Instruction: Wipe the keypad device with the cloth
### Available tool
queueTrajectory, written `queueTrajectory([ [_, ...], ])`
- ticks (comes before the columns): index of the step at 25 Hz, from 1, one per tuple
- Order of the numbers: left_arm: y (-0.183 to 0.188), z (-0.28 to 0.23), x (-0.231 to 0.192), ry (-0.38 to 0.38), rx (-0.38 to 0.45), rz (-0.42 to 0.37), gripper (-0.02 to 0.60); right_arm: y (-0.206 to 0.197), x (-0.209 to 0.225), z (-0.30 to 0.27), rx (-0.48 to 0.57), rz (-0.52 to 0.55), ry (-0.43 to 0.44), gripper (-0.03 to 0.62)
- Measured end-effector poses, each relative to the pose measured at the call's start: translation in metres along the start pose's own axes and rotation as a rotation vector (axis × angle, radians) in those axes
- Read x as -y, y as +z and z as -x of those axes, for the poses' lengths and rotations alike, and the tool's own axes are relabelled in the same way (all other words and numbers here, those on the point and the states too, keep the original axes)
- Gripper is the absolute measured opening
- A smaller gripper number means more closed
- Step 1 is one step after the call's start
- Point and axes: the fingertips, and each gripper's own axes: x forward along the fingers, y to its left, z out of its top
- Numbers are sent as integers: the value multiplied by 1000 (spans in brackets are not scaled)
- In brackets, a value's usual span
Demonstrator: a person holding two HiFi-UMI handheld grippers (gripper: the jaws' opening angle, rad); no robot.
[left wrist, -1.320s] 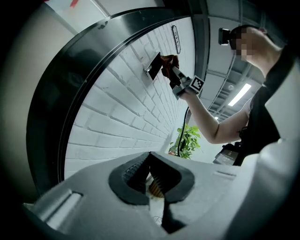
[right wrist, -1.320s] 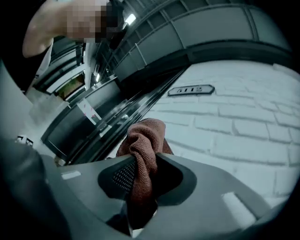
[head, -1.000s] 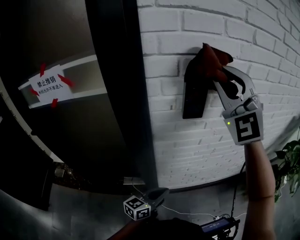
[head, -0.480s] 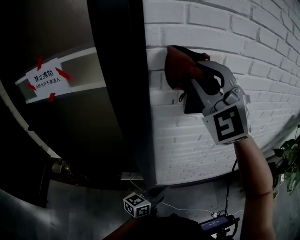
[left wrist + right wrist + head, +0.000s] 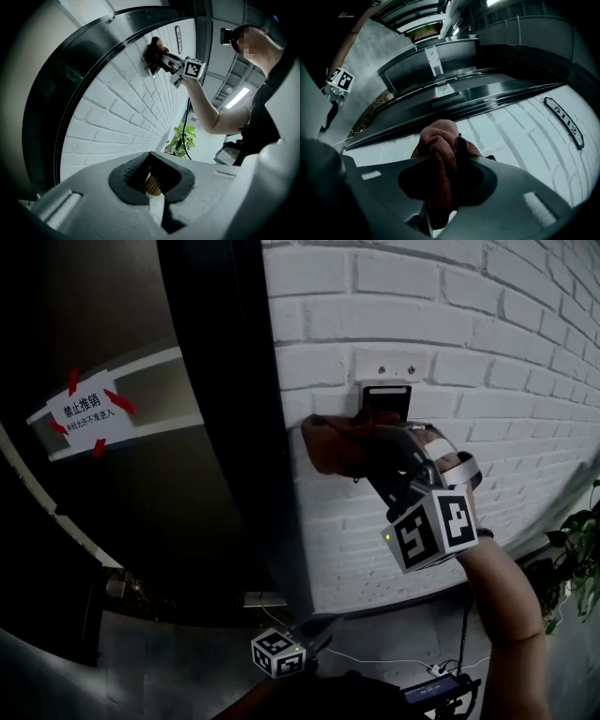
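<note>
- The right claw (image 5: 384,465) is clamped tight on the brown cloth (image 5: 337,444). The cloth pokes out past its tips in a bunch.
- The left claw (image 5: 150,161) is closed with nothing in it. It hangs low, near the person and far from the wall (image 5: 525,381).
- The keypad (image 5: 386,397) is the dark box up on the white brick wall, a little right of the dark frame (image 5: 234,427).
- The cloth sits below and left of the keypad's top, mostly over bricks.
- The cloth may rub only bricks and miss the keypad, because the bunch is off to the left.
- The hard claw tips could bump or scratch the keypad if the soft bunch slides aside.
- The cloth could snag on rough brick and pull loose.
- A hard push might press keys by mistake.
- The keypad's lower part is hidden behind the cloth and claw, and no keys show.
- I cannot tell if the cloth touches the keypad.
- The right gripper view shows cloth and wall, but no keypad.
</note>
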Motion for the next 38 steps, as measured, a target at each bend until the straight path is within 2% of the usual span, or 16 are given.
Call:
queueTrajectory([
  [2,-1,-1,1,-6,-7,-1,5,-8,-16,1,-4,10,32,94],
  [3,-1,-1,1,-7,-11,-1,5,-9,-18,3,4,16,22,94],
  [6,-4,-2,0,-6,-19,0,5,-7,7,13,59,-18,-95,94],
  [10,-3,-7,5,-15,-13,-3,5,-14,64,32,119,-153,-265,94],
  [13,-4,-6,6,-13,-13,-4,5,-35,86,45,115,-249,-325,94],
  [17,-5,-2,4,-4,-16,1,4,-64,92,54,130,-451,-389,94],
  [19,-5,-2,5,-3,-15,1,4,-75,84,51,123,-527,-373,92],
  [24,-6,-1,6,-8,-24,-17,5,-91,38,37,146,-725,-234,89],
  [31,-8,-3,10,-25,-47,-28,5,-118,-49,25,123,-903,-35,92],
  [34,-6,-5,13,-34,-52,-26,5,-114,-39,28,175,-897,-77,92],
  [38,-3,-6,11,-30,-42,-35,5,-96,10,39,282,-904,-176,92],
])
